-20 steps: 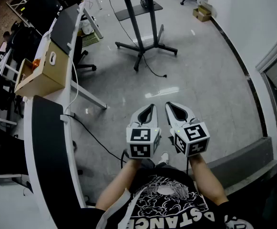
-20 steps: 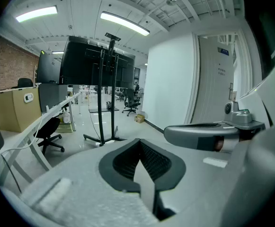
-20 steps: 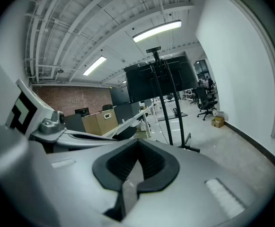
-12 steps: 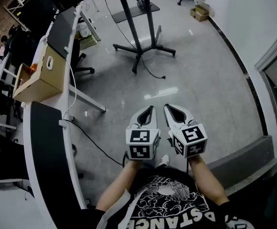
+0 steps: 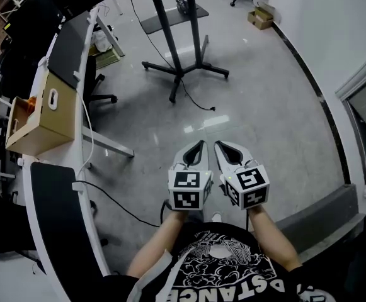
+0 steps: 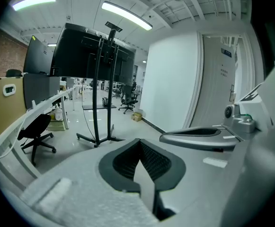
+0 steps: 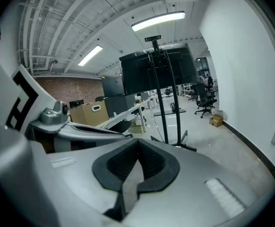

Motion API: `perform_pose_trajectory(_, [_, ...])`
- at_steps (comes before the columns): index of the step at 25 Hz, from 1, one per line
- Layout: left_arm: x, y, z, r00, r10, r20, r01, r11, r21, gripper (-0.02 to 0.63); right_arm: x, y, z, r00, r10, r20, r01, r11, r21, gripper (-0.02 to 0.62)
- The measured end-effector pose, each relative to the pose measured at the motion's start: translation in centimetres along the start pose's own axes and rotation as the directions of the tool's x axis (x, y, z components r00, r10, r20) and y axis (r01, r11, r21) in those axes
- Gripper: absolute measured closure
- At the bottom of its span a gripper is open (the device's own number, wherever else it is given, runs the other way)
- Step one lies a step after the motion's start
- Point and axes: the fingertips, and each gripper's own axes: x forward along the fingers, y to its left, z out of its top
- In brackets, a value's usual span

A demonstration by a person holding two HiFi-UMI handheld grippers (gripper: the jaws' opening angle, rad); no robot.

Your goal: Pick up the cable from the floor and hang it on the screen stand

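Pale grey floor (image 5: pixel 264 118): glossy, smooth, mirrors lights. Black metal screen stand (image 5: pixel 183 73): matt paint. Brown cardboard box (image 5: pixel 41 121): matt paper board.

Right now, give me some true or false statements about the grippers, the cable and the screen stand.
1. The left gripper and the right gripper are both shut and hold nothing. True.
2. The cable hangs on the screen stand. False: its loose end lies on the floor by the stand's feet.
3. A cardboard box sits on the desk at the person's left. True.
4. The left gripper touches the cable. False: both grippers are held well apart from it, close to the person.
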Motion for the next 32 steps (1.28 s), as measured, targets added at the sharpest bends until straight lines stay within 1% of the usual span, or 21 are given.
perform_pose_trajectory(3, [2.8,1.9,1.3,1.000,-0.019,-0.005,0.019,1.000,-0.018,0.609,3.3,-1.2,0.9,1.000,-0.004,-0.023,0.004,1.000,0.006,0.591])
perform_pose_trajectory(6, [5.4,4.3,2.2,0.999,-0.026,-0.027,0.025,0.999,-0.032,0.609,6.8,-2.1,1.2,0.998,0.005,-0.055,-0.005,1.000,-0.002,0.591])
perform_pose_trajectory(10, [8.4,7.6,3.3,0.998,-0.033,-0.055,0.032,0.999,-0.022,0.609,11.2,-3.0,2.8,0.997,-0.003,-0.083,0.003,1.000,-0.001,0.591])
perform_pose_trajectory(13, [10.9,10.1,3.9,0.996,-0.047,-0.074,0.044,0.998,-0.046,0.609,14.3,-3.7,3.6,0.994,-0.006,-0.113,0.005,1.000,-0.009,0.591])
perform_pose_trajectory(16, [13.0,12.4,4.6,0.995,-0.055,-0.086,0.051,0.997,-0.051,0.609,17.0,-4.8,3.8,0.989,-0.020,-0.146,0.018,1.000,-0.014,0.591])
perform_pose_trajectory(18, [14.3,13.7,5.0,0.993,-0.069,-0.093,0.063,0.995,-0.073,0.609,18.9,-5.4,4.0,0.985,-0.026,-0.168,0.024,1.000,-0.017,0.591])
perform_pose_trajectory(21, [15.9,15.5,5.2,0.990,-0.090,-0.104,0.078,0.991,-0.113,0.609,21.4,-5.7,4.4,0.980,-0.026,-0.199,0.019,0.999,-0.039,0.591])
perform_pose_trajectory(25, [17.7,18.0,5.5,0.990,-0.095,-0.104,0.080,0.987,-0.140,0.607,24.4,-6.4,4.3,0.968,-0.030,-0.250,0.009,0.996,-0.084,0.591])
perform_pose_trajectory(29, [19.1,20.0,5.2,0.990,-0.100,-0.100,0.080,0.980,-0.184,0.607,26.7,-6.6,4.0,0.958,-0.032,-0.286,-0.001,0.993,-0.116,0.591])
perform_pose_trajectory(32, [20.3,21.2,4.9,0.991,-0.088,-0.100,0.068,0.980,-0.189,0.606,28.2,-6.8,3.3,0.948,-0.021,-0.318,-0.025,0.990,-0.139,0.591])
